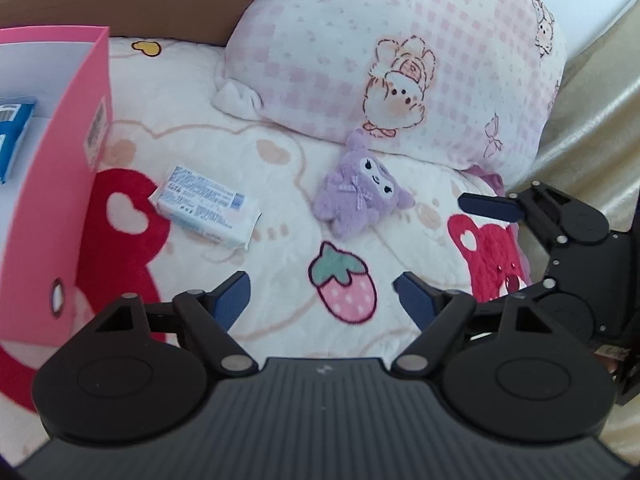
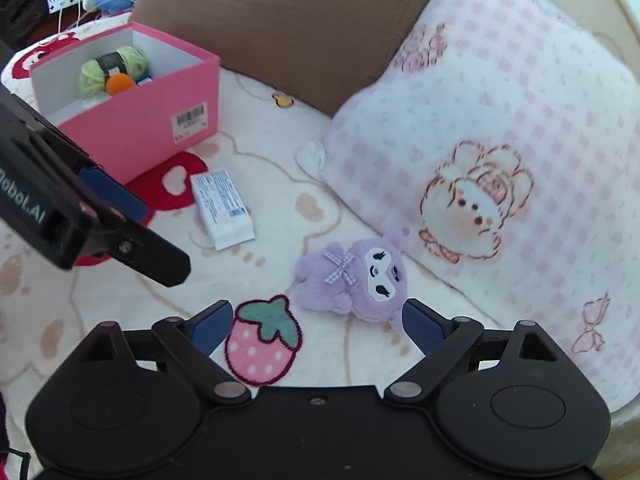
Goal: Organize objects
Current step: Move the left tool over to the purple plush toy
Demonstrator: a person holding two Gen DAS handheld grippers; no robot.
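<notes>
A purple plush toy [image 1: 355, 190] [image 2: 354, 278] lies on the patterned blanket below the pillow. A white and blue packet [image 1: 206, 205] [image 2: 223, 210] lies to its left, near a pink box [image 1: 52, 184] [image 2: 132, 118]. The box holds green yarn [image 2: 110, 68], an orange item and a blue packet [image 1: 12, 136]. My left gripper [image 1: 322, 300] is open and empty above the blanket, short of both items. My right gripper [image 2: 318, 326] is open and empty, with the plush just ahead of its right finger. Each gripper shows in the other's view.
A pink checked pillow [image 1: 384, 60] [image 2: 500, 160] lies behind the plush. A brown cushion [image 2: 288, 20] leans behind the box. The blanket [image 1: 280, 152] has strawberry and bear patches. A gold fabric edge [image 1: 592, 128] runs on the right.
</notes>
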